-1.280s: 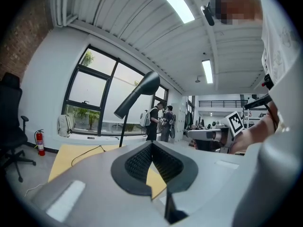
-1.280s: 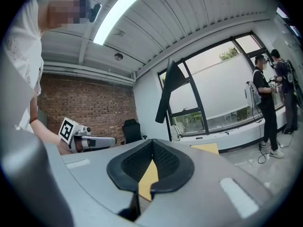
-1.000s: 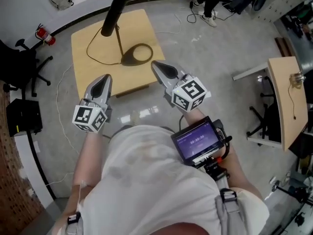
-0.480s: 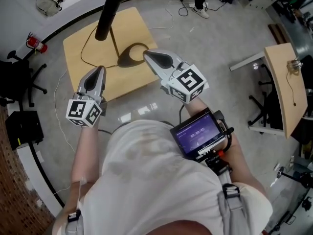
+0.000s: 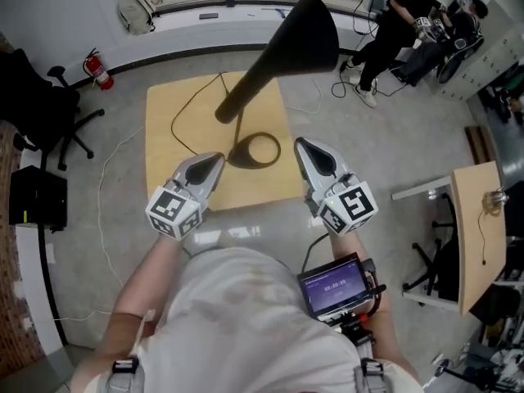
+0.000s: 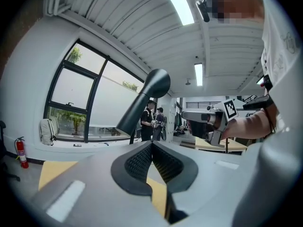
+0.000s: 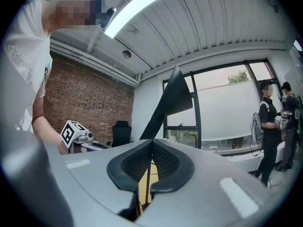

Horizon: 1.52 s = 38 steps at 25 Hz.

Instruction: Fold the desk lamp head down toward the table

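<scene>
A black desk lamp stands on a small wooden table (image 5: 176, 117). Its cone-shaped head (image 5: 286, 51) rises high toward the head camera, above a thin stem and a round ring base (image 5: 255, 151). A black cord (image 5: 192, 109) loops across the tabletop. My left gripper (image 5: 214, 163) hovers at the table's near edge, left of the base, shut and holding nothing. My right gripper (image 5: 303, 147) is just right of the base, also shut and empty. The lamp head (image 6: 147, 100) shows ahead in the left gripper view, and the lamp head (image 7: 173, 98) looms above the jaws in the right gripper view.
A black office chair (image 5: 41, 109) and a red fire extinguisher (image 5: 99, 70) stand at the left. People (image 5: 397, 23) stand at the back right. Another wooden desk (image 5: 479, 228) is at the right. A backpack (image 5: 137, 11) lies by the far wall.
Both grippers have moved forward to either side of the lamp base. The head view has shifted, so the table and lamp sit more central. Both stay shut.
</scene>
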Each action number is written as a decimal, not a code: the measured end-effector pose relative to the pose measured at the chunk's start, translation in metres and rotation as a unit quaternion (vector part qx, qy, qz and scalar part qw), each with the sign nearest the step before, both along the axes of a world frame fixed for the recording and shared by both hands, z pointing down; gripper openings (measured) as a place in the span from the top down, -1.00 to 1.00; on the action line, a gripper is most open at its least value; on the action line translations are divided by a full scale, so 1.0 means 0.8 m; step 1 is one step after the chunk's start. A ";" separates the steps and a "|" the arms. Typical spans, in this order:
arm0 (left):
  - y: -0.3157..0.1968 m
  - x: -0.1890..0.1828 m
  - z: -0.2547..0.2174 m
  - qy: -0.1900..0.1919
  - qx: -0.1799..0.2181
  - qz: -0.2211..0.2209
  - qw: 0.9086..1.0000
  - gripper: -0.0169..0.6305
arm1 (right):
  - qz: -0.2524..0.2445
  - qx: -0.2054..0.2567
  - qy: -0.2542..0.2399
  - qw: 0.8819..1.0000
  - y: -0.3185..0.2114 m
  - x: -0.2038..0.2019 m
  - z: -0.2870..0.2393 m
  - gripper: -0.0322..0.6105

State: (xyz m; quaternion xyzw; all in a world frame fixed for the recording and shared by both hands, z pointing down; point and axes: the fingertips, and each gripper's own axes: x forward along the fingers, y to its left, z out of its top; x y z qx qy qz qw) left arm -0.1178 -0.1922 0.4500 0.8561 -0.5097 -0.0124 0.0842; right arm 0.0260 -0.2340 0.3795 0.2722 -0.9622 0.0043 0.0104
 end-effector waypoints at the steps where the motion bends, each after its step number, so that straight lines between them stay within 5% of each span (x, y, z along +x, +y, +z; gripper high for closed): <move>1: -0.002 -0.003 0.000 0.002 0.000 0.002 1.000 0.94 | 0.003 0.005 0.002 1.000 -0.003 -0.001 -0.004 0.86; 16: -0.037 -0.024 0.009 0.005 -0.016 0.055 0.998 0.94 | 0.043 0.089 0.011 0.995 -0.032 -0.011 -0.108 0.86; 38: -0.054 -0.055 0.019 -0.013 -0.019 0.061 0.998 0.73 | 0.074 0.245 0.058 0.965 -0.046 -0.039 -0.271 0.71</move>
